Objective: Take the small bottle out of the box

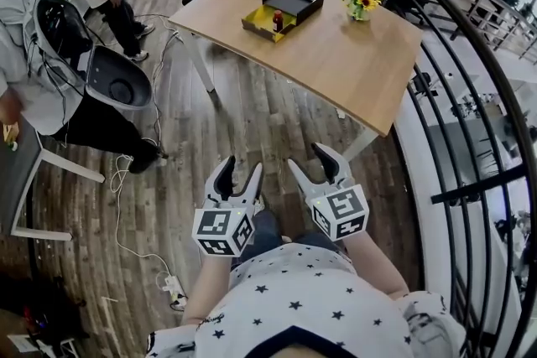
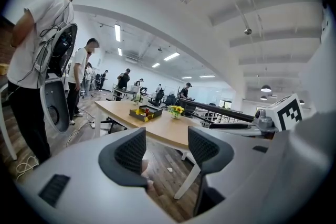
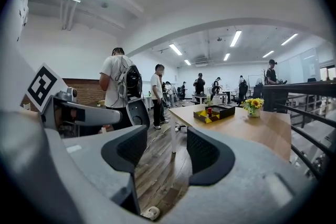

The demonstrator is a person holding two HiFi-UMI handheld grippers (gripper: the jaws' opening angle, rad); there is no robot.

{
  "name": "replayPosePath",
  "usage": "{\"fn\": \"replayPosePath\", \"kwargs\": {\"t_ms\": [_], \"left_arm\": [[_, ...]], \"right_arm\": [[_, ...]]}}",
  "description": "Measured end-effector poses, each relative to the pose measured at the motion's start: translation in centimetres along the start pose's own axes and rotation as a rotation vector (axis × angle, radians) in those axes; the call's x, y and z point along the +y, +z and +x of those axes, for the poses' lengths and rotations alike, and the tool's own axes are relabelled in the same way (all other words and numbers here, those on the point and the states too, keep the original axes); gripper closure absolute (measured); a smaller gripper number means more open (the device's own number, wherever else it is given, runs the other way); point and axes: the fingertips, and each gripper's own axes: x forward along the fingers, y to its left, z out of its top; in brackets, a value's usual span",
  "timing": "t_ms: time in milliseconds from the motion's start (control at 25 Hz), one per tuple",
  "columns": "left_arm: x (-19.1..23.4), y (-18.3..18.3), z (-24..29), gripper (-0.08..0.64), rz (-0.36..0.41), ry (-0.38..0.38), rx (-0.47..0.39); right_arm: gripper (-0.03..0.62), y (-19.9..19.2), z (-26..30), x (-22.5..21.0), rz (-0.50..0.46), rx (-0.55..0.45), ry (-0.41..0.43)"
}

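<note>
A small red bottle (image 1: 278,19) with a dark cap stands upright in the yellow-lined tray of an open black box (image 1: 294,0) on the wooden table (image 1: 336,54), far ahead of me. Both grippers hang low over the wooden floor, well short of the table. My left gripper (image 1: 242,168) is open with nothing between its jaws. My right gripper (image 1: 309,159) is open and empty too. The left gripper view shows the box (image 2: 149,113) and bottle (image 2: 146,110) small beyond the left gripper (image 2: 169,147). The right gripper view has the bottle (image 3: 209,112) above the right gripper (image 3: 167,152).
A vase of yellow flowers (image 1: 360,2) stands right of the box. A dark railing (image 1: 470,96) curves along the right side. On the left stand people and a grey chair (image 1: 113,80). A cable and power strip (image 1: 172,289) lie on the floor.
</note>
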Motion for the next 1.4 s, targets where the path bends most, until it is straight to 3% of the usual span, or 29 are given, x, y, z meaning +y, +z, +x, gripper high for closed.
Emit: {"fn": "replayPosePath", "kwargs": {"t_ms": [480,1400], "left_arm": [[4.1,1.2,7.7,0.328,0.019,-0.018,0.017],[18.3,10.5,30.7,0.327,0.040,-0.111,0.066]], "right_arm": [[0.356,1.0,7.8,-4.6,0.003,0.001,-0.025],[0.356,8.8,31.3,-16.8,0.020,0.010,-0.132]]}}
